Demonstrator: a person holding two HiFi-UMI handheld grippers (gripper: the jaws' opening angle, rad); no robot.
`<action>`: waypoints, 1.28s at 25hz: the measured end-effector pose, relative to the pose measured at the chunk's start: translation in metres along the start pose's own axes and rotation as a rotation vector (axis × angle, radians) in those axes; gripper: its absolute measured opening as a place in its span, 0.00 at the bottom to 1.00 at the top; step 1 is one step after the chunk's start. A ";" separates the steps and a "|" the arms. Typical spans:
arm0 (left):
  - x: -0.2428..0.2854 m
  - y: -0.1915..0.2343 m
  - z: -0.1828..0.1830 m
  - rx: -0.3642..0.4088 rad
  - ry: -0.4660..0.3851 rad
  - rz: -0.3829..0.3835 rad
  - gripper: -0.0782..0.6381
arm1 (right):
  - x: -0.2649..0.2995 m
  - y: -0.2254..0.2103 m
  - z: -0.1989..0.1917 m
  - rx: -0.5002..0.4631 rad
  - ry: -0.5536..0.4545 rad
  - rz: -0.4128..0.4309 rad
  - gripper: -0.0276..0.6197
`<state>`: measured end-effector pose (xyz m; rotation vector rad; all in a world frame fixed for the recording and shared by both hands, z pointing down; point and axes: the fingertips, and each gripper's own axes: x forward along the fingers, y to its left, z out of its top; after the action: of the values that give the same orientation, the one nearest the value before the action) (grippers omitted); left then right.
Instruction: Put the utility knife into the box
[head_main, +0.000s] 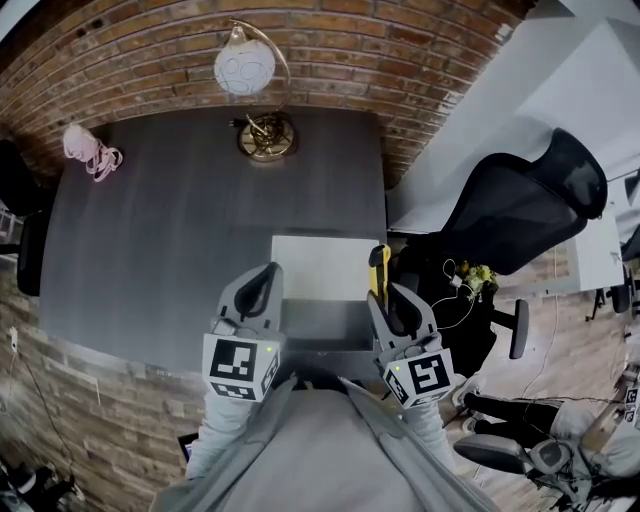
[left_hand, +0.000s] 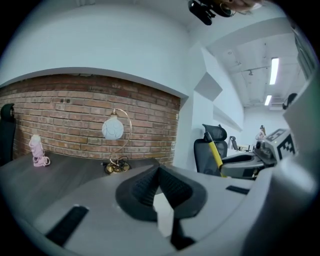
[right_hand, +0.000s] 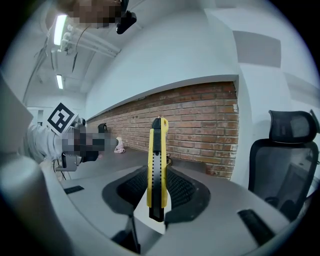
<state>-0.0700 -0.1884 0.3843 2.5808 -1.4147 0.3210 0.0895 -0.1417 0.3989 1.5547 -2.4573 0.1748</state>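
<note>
The worktop (head_main: 180, 230) carries the open box (head_main: 318, 262) at its near edge, and nothing shows inside it, so I judge the job about half done: the knife is picked up, not yet placed. Both hands hover low and close to the body, flanking the box. The left tongs (head_main: 265, 282) are closed and empty at its left edge. The right tongs (head_main: 385, 293) grip the yellow knife (head_main: 379, 266), which sticks out past their tips by the box's right edge.

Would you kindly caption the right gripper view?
Right gripper clamps a yellow-and-black utility knife upright before a red brick wall.
</note>
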 end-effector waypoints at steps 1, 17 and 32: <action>0.000 -0.001 -0.002 -0.002 0.004 -0.004 0.14 | -0.001 0.000 -0.002 -0.003 0.006 0.002 0.24; -0.003 -0.005 -0.032 -0.032 0.061 -0.015 0.14 | 0.005 0.018 -0.051 -0.091 0.178 0.133 0.24; -0.010 -0.009 -0.067 -0.074 0.111 0.002 0.14 | 0.018 0.060 -0.116 -0.211 0.359 0.354 0.24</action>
<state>-0.0747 -0.1587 0.4458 2.4629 -1.3642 0.3984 0.0429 -0.1062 0.5172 0.9056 -2.3473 0.2219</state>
